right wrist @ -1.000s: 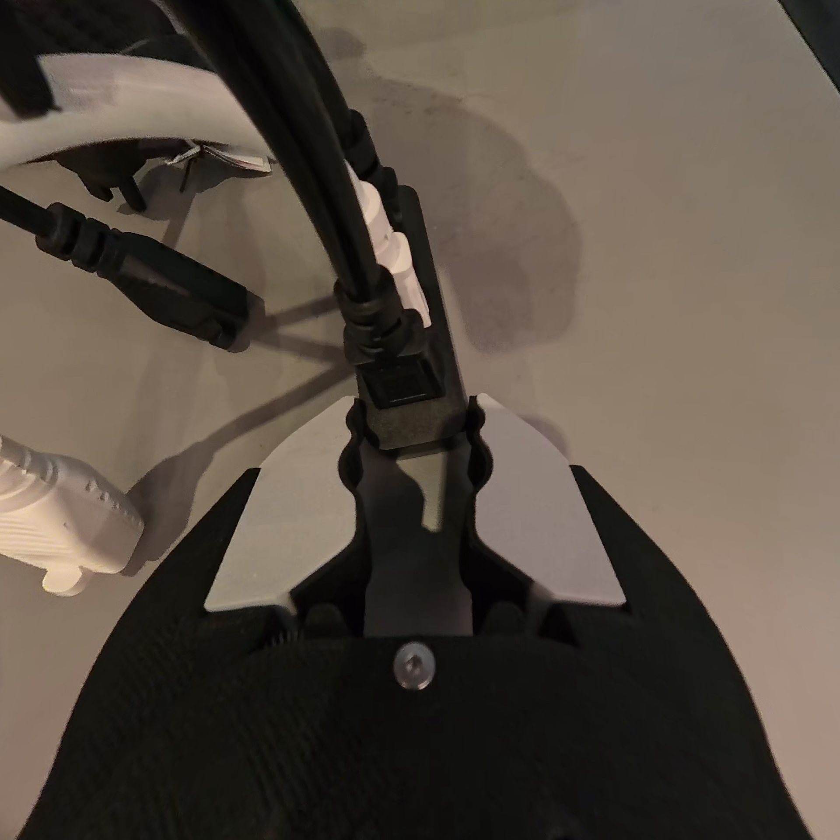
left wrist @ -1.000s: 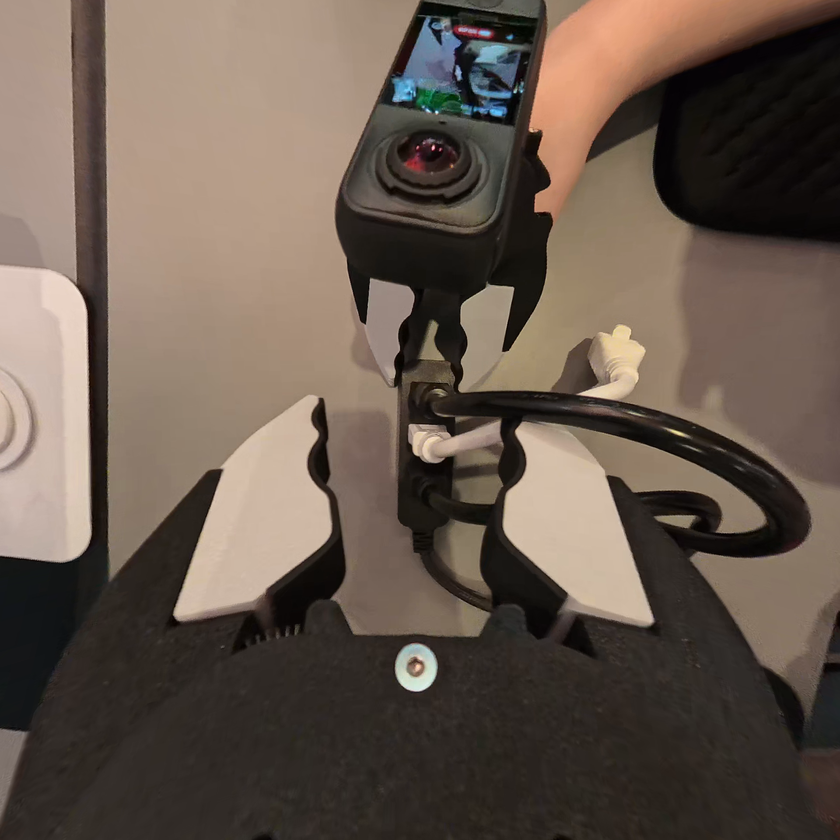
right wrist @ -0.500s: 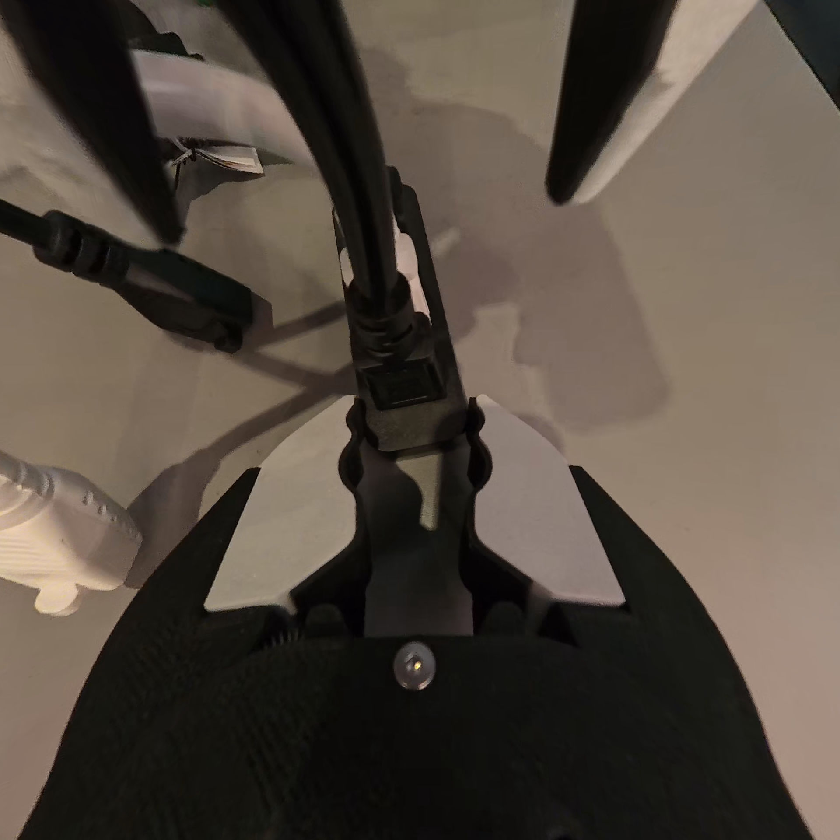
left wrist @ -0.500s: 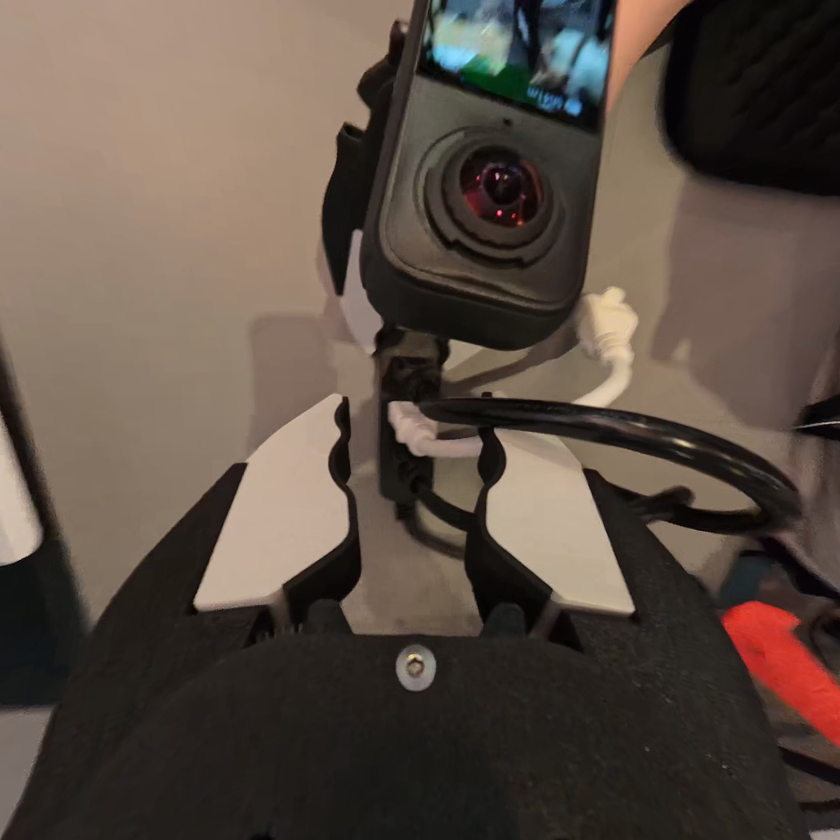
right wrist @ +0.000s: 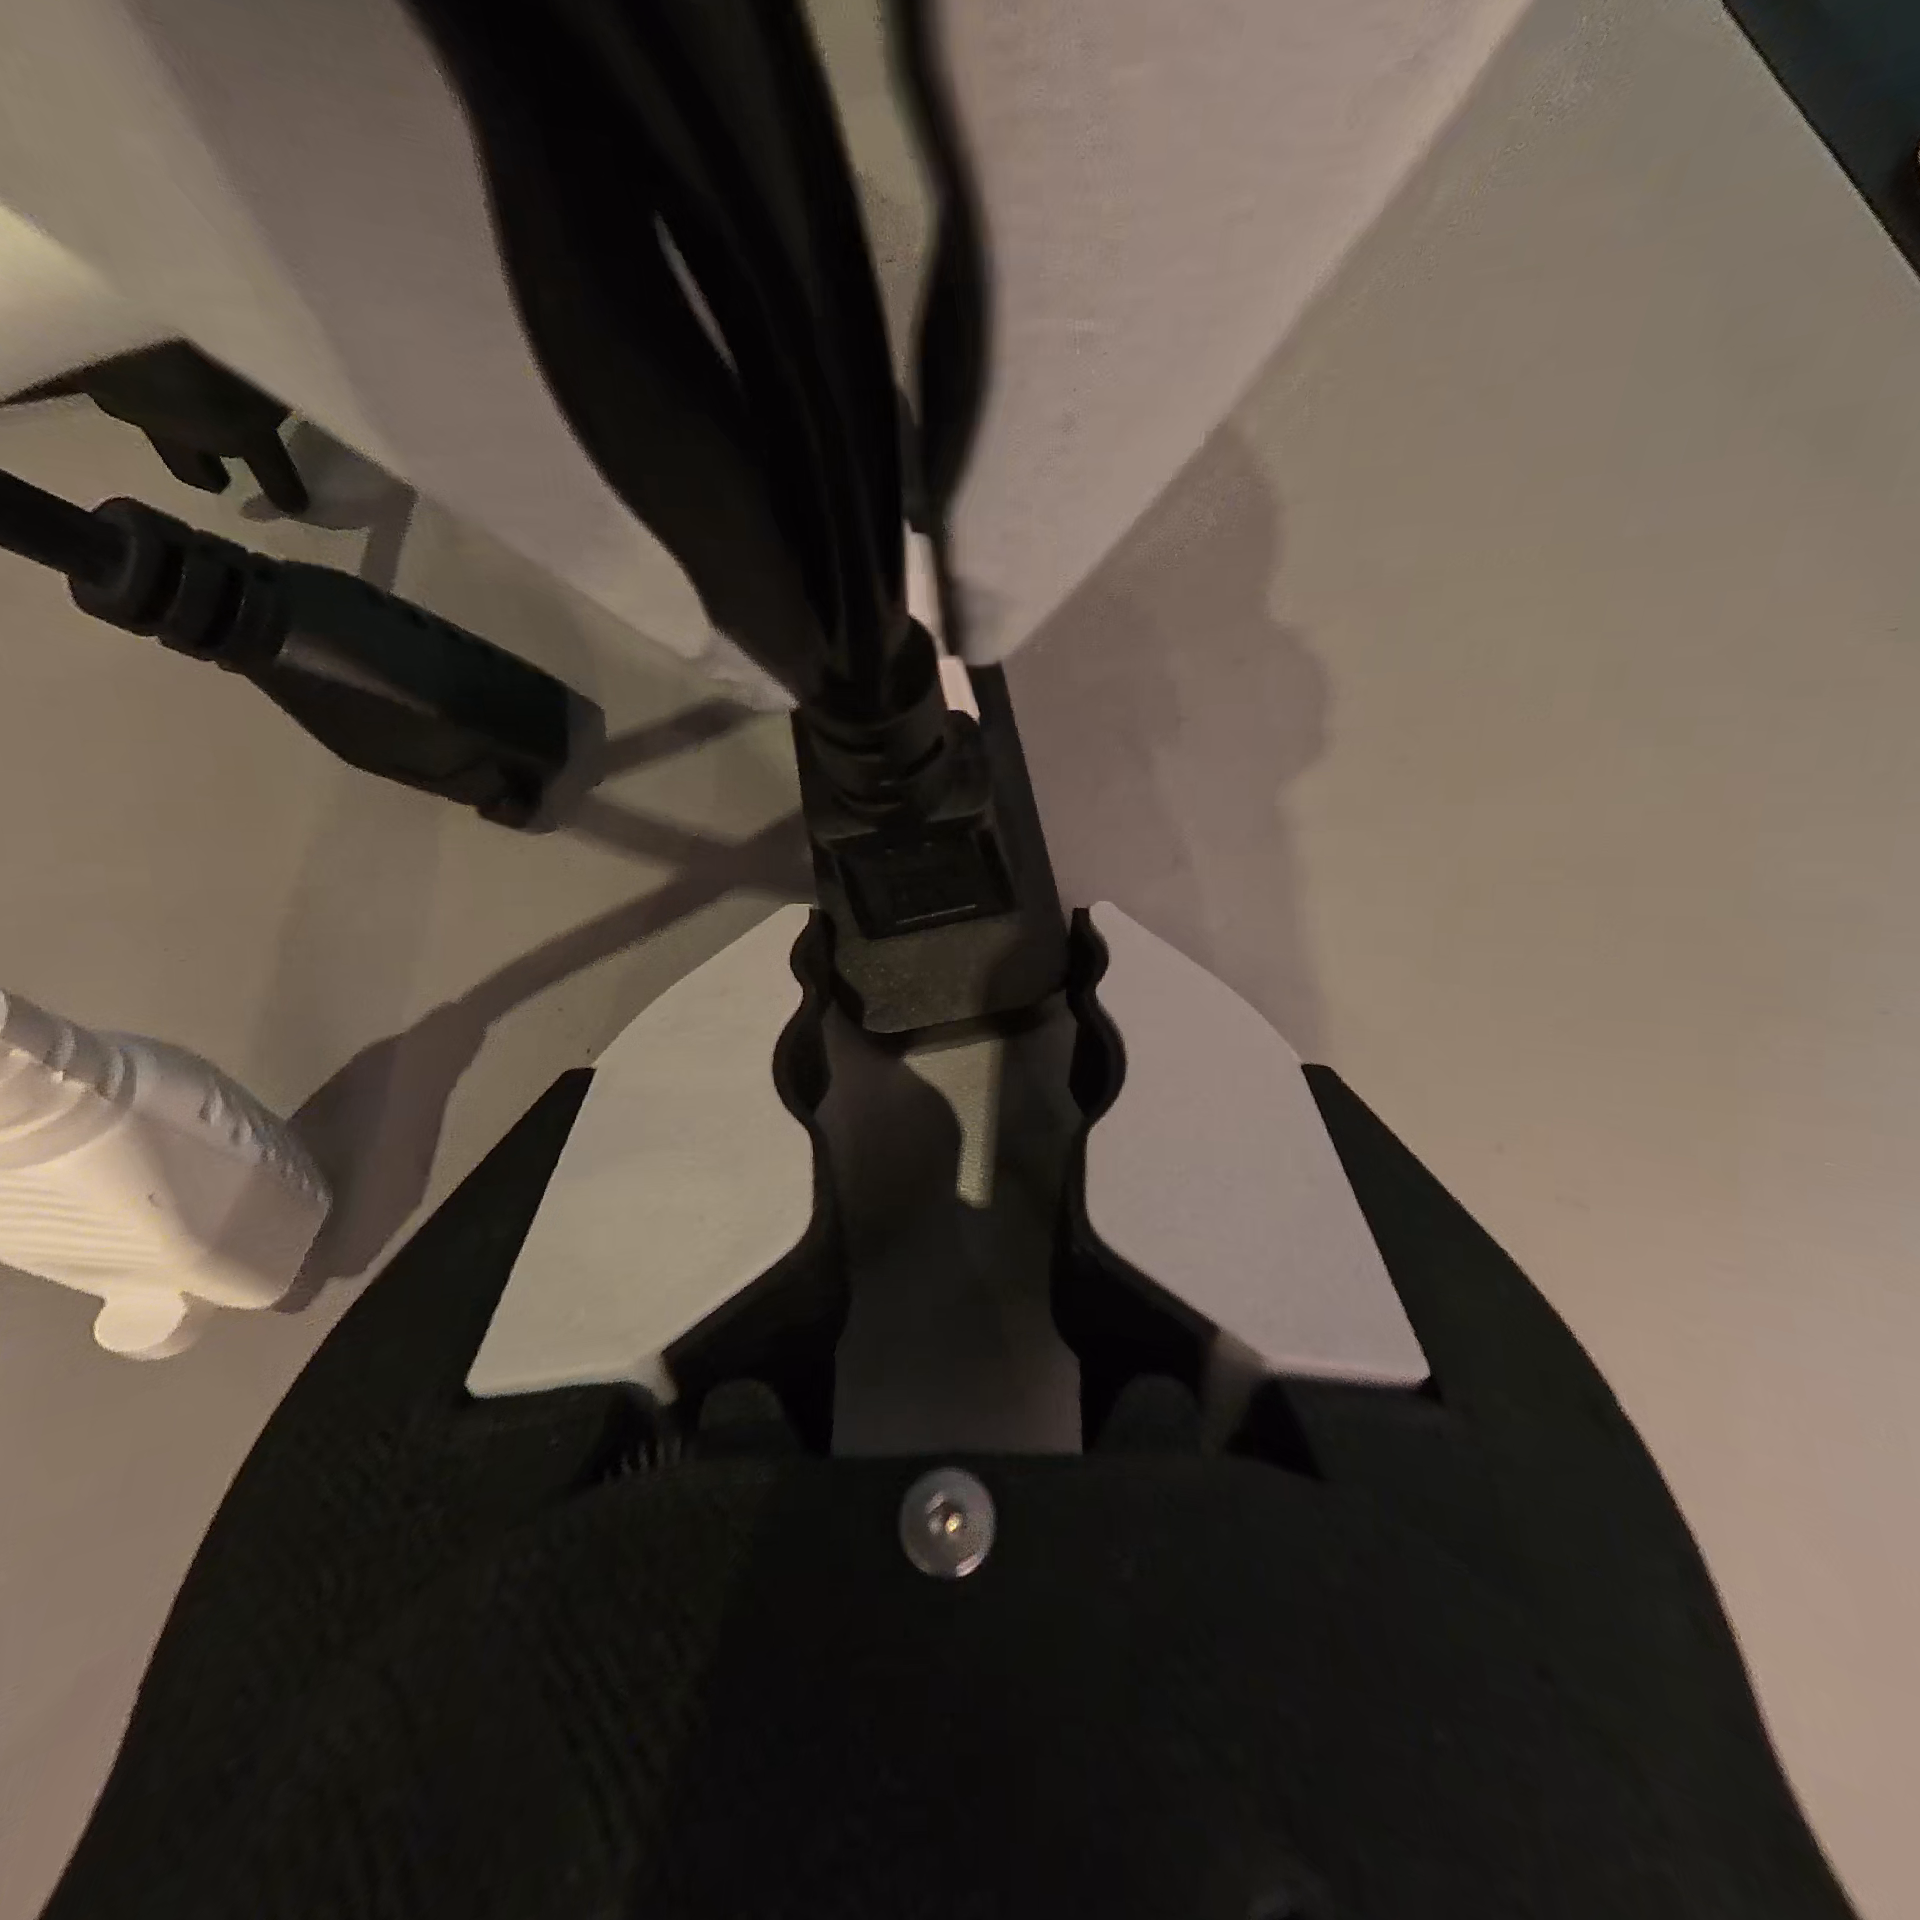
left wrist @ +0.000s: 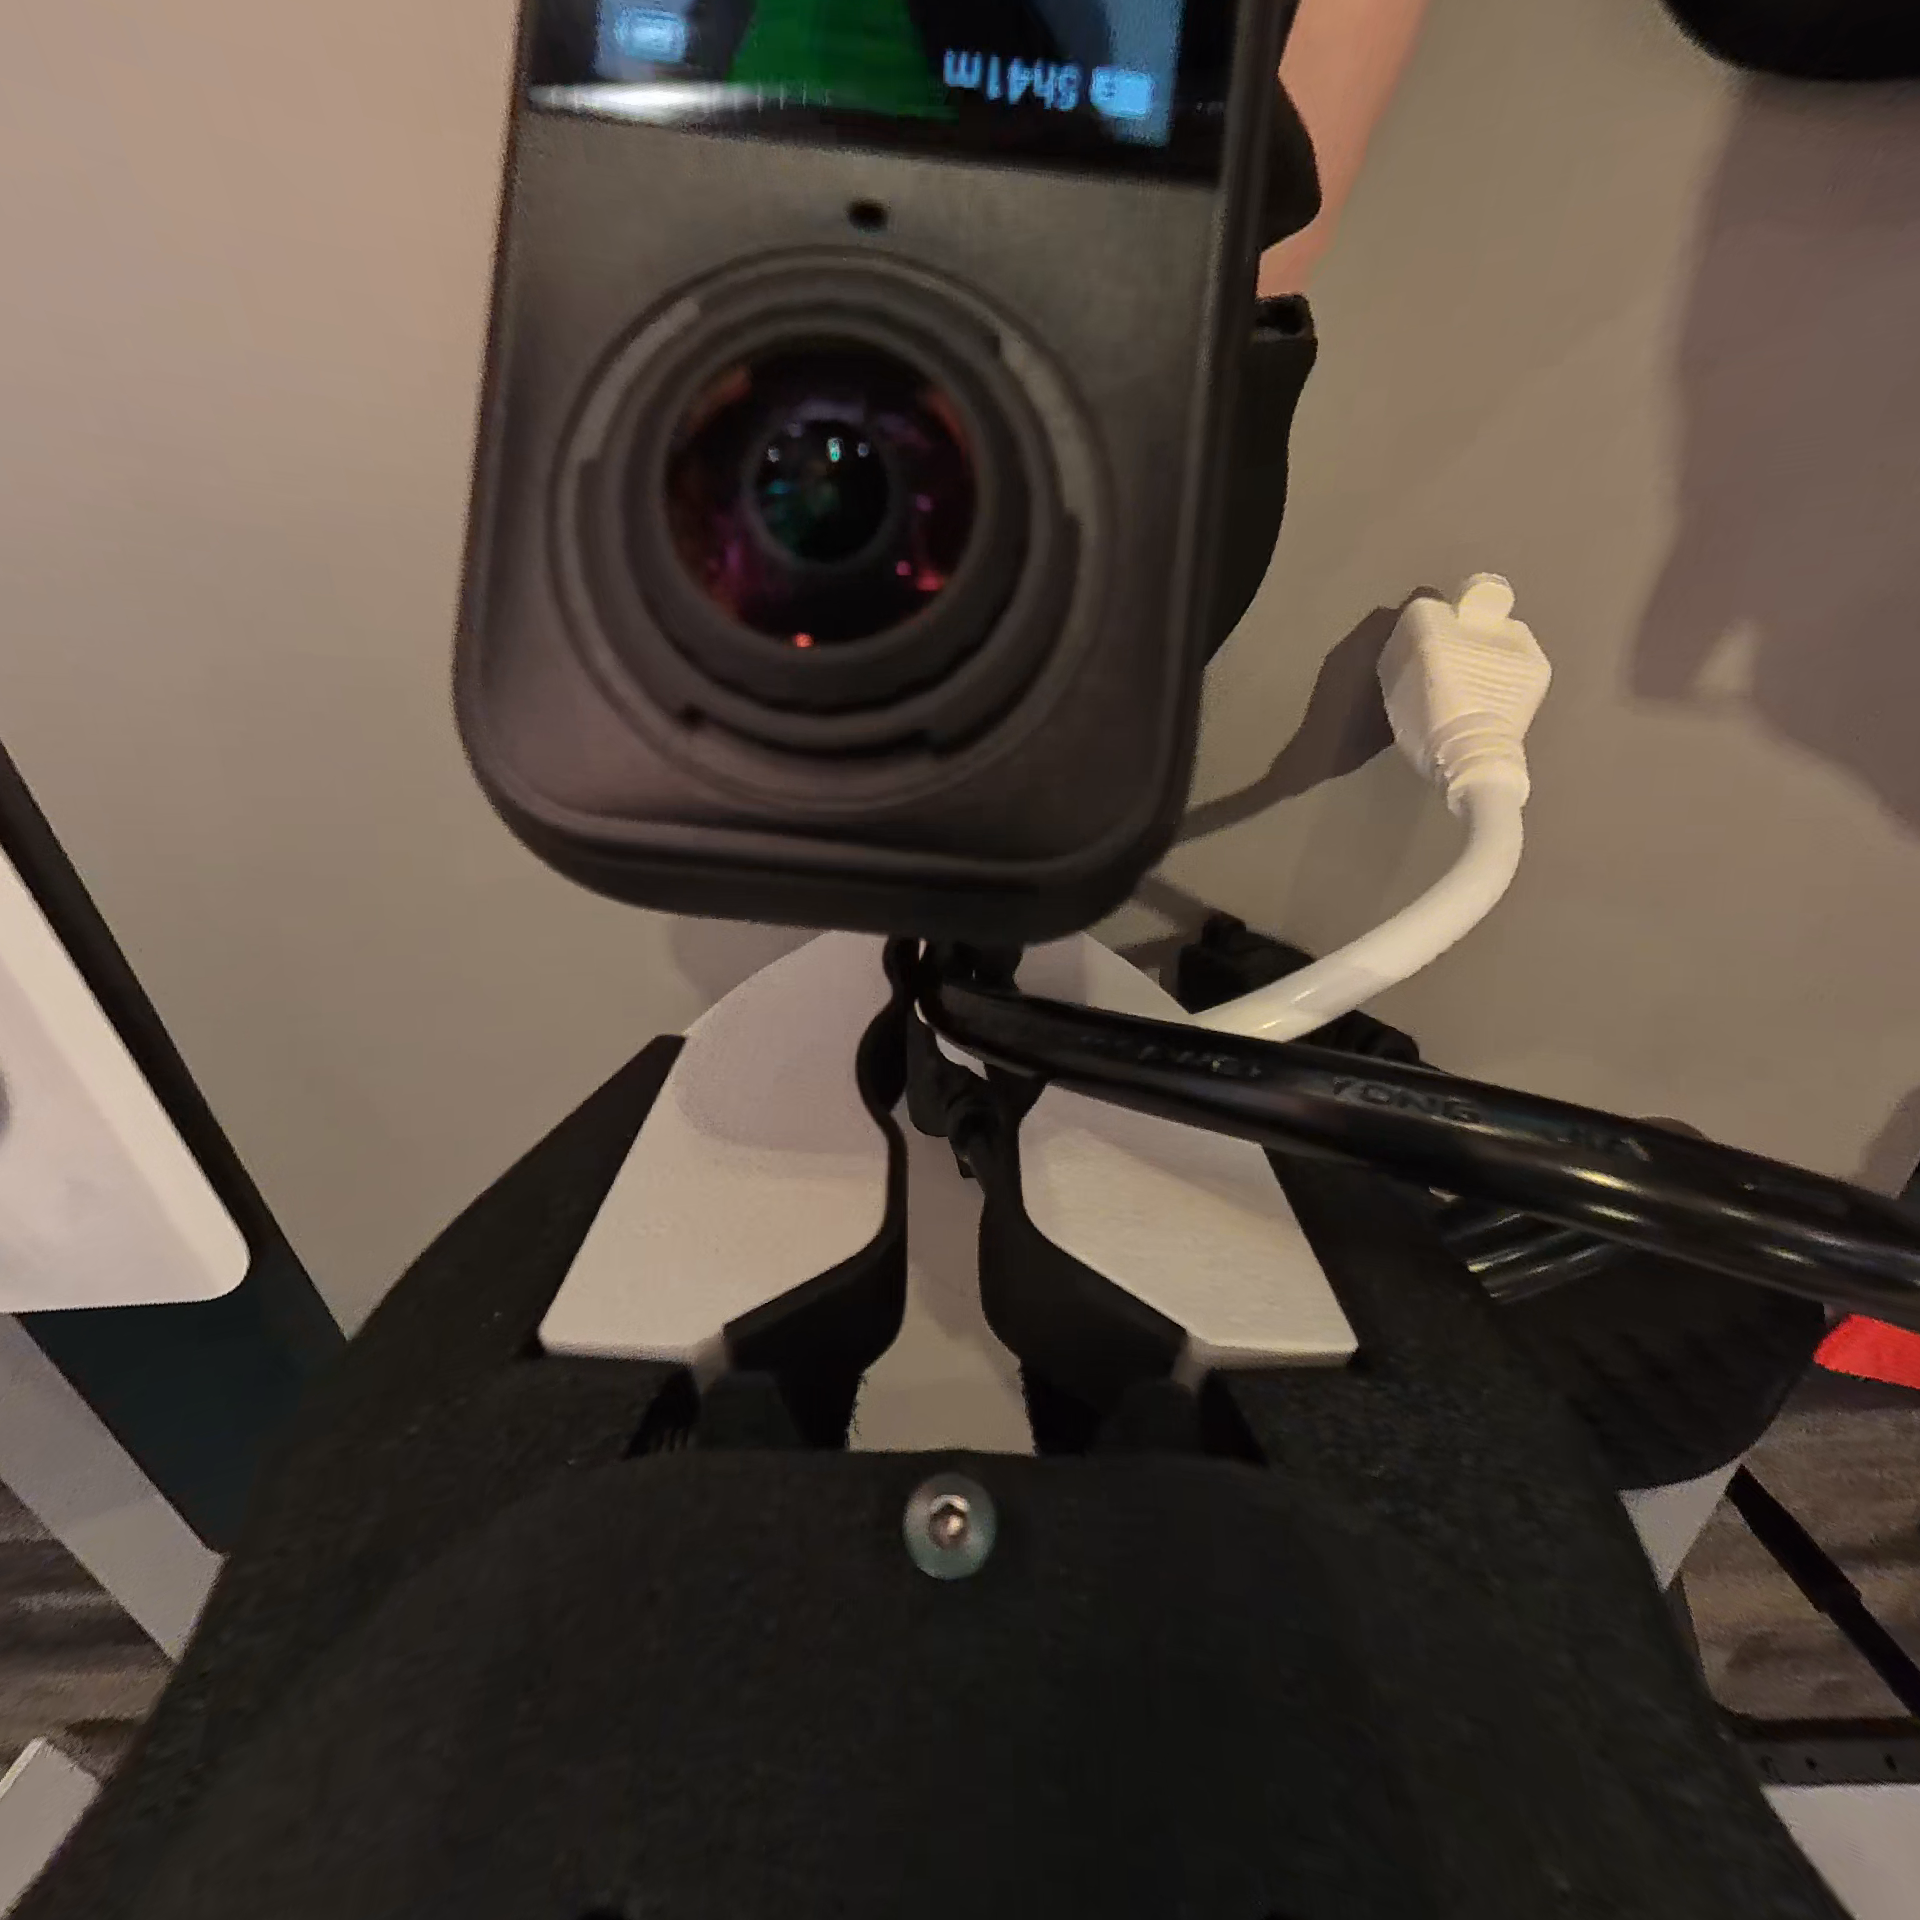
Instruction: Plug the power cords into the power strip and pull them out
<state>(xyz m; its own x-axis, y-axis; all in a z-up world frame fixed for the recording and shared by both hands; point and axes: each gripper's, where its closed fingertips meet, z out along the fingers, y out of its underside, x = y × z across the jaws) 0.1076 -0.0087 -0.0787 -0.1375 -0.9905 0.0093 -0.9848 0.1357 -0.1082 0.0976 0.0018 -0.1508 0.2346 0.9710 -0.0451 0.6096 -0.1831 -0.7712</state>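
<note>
In the right wrist view my right gripper is shut on the near end of the black power strip, which stands on edge on the grey table. A black plug sits in the strip's nearest socket, and its thick black cord rises away. My left gripper is closed around that cord's ribbed neck; its white fingers flank the cord in the right wrist view. The right gripper's camera fills the left wrist view and hides the strip.
A loose black plug and a loose white plug lie on the table left of the strip; the white plug also shows in the left wrist view. A white rounded device sits at the left. A hand holds the right gripper. The gap from one gripper's tips to the other's is roughly 8 cm.
My left gripper has moved forward to the strip and closed from wide open onto the black cord. The right gripper has kept its hold on the strip's end.
</note>
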